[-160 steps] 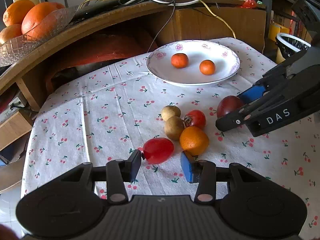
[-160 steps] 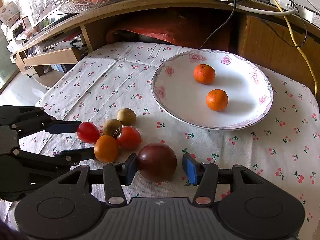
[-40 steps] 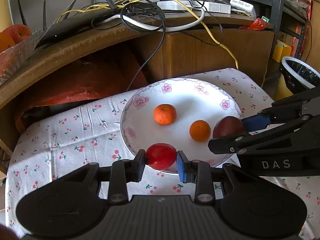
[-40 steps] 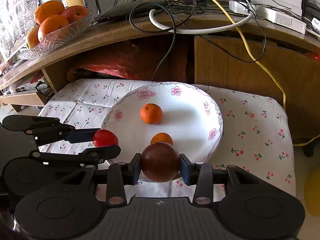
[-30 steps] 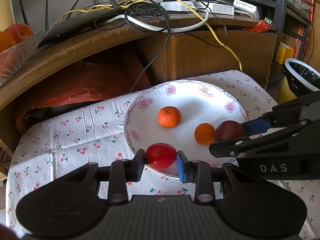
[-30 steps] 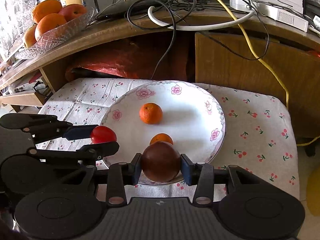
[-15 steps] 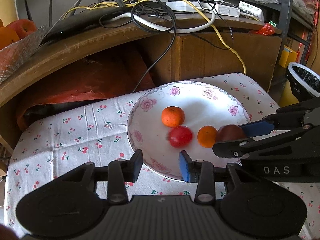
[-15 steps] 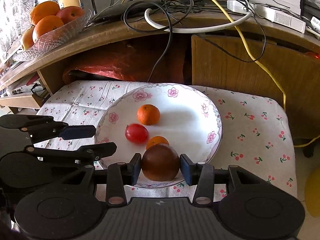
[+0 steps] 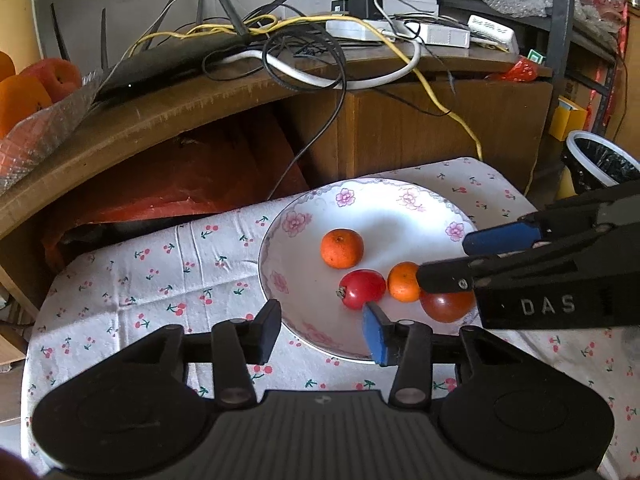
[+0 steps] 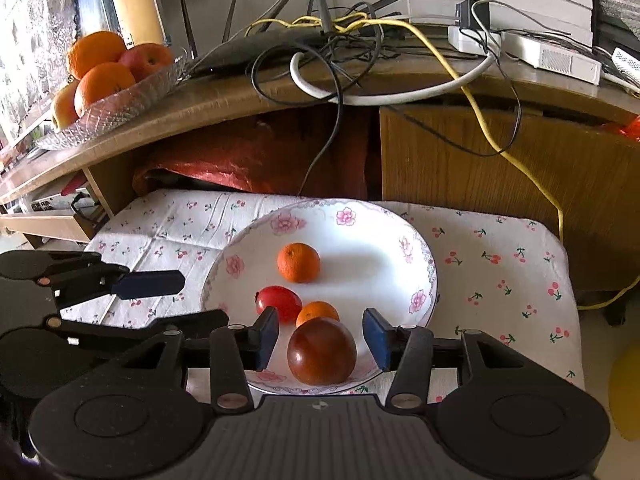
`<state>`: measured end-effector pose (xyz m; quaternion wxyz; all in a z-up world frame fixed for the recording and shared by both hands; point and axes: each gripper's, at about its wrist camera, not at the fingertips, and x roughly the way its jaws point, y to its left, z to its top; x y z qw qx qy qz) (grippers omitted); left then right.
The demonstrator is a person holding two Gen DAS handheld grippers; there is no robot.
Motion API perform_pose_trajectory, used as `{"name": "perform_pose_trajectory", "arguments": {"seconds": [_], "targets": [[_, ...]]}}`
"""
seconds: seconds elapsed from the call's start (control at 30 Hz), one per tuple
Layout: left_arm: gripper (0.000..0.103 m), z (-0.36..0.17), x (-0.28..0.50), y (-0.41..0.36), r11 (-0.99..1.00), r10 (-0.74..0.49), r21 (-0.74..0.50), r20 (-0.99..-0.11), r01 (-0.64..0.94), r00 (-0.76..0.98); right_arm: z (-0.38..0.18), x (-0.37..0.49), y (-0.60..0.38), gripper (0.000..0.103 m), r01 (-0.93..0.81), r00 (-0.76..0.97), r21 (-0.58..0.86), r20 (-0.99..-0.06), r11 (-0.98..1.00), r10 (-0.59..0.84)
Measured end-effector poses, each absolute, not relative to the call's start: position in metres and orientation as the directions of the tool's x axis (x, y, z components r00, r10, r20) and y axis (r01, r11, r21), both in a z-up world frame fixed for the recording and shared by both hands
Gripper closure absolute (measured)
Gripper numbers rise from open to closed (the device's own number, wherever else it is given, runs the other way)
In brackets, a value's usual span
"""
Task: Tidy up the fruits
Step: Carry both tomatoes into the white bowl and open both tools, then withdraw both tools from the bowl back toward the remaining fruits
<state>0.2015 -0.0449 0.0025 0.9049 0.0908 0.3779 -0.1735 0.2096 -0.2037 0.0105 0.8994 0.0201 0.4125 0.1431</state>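
The right gripper [image 10: 320, 338] is seen with its fingers spread apart, a dark red tomato [image 10: 321, 351] lying loose between them on the near rim of a white floral plate [image 10: 384, 236], clear of both pads. The left gripper [image 9: 320, 330] is likewise held apart and empty, poised over the plate's near-left edge. On the plate, a small red tomato [image 9: 362, 289] is found at 11 o'clock from the dark one, and a small orange [image 9: 404, 281] is wedged touching both, at 12 o'clock from the dark tomato in the right wrist view. A second orange [image 9: 342, 248] is set apart from the cluster, nearer the plate's centre at 12 o'clock. The plate is laid on a cherry-print tablecloth [image 9: 160, 264]. Beyond, at 12 o'clock, a wooden desk [image 10: 240, 96] is strewn with tangled cables [image 9: 312, 60], and at 10 o'clock in the right wrist view a glass bowl [image 10: 132, 96] of oranges and apples is kept on its top.
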Motion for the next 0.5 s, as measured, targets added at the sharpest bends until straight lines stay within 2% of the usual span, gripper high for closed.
{"name": "perform_pose_trajectory", "arguments": {"seconds": [0.5], "targets": [[0.049,0.009,0.167,-0.028,0.908,-0.256,0.044,-0.729,0.417,0.635,0.017,0.187,-0.184,0.059,-0.341,0.573,0.172,-0.741,0.924,0.350]]}}
